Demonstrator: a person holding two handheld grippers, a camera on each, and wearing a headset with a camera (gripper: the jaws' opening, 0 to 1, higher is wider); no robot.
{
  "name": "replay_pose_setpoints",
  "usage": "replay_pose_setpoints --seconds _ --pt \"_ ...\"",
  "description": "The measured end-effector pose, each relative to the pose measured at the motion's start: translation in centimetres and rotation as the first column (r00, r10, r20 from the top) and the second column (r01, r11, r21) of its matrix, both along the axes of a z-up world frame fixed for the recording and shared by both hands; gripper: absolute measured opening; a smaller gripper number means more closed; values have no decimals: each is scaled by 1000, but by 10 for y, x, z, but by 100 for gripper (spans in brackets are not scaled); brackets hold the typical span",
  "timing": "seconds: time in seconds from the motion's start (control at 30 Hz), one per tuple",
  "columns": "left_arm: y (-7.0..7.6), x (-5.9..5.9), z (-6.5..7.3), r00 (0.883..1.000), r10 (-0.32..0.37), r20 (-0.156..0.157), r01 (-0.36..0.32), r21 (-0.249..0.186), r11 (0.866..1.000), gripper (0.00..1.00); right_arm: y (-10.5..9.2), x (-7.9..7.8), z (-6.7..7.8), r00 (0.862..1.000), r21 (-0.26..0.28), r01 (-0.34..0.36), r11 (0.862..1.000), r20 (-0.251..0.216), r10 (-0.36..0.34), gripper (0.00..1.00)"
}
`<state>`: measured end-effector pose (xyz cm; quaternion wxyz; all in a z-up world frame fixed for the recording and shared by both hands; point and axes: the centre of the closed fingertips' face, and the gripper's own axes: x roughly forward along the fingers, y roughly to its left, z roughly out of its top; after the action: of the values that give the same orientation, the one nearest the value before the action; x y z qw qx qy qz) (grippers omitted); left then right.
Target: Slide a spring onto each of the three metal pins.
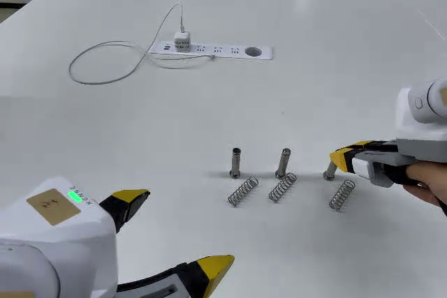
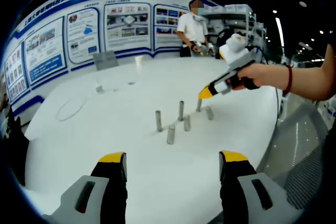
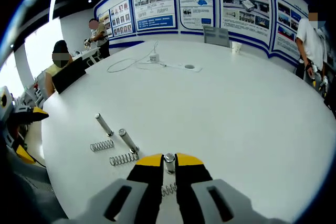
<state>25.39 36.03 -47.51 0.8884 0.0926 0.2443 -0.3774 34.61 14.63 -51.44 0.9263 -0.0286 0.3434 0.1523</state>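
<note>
R gripper (image 3: 169,163) clamps rightmost pin (image 1: 329,172); L gripper (image 2: 173,158) agape.

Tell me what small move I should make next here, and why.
Probably bring the open left gripper across to the right spring and pick it up. The right gripper appears closed on the right pin, steadying it. That spring lies loose just beside the pin, and the pin carries no spring yet.
</note>
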Motion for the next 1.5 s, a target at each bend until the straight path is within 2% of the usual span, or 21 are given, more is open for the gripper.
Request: replay_pose_setpoints --seconds 0.4,0.57,0.77,1.03,1.33,1.5 --pt "-2 4 -1 1000 -11 10 11 17 1000 71 2 -7 12 999 11 -20 1000 47 19 26" --pt "-5 9 -2 1000 -16 9 16 9 1000 68 3 -11 19 997 56 -21 998 72 17 31" --pt "-9 17 -6 999 -32 11 32 32 999 65 5 -19 22 995 92 -39 995 91 31 41" --pt "-18 28 -13 998 -64 11 63 52 997 59 7 -30 27 991 125 -72 990 125 56 48" --pt "-31 40 -30 995 -99 -18 100 86 991 53 9 -45 26 983 155 -123 980 154 99 54" --pt "-38 45 -39 993 -111 -38 114 82 990 49 12 -51 27 978 170 -146 974 170 117 59"
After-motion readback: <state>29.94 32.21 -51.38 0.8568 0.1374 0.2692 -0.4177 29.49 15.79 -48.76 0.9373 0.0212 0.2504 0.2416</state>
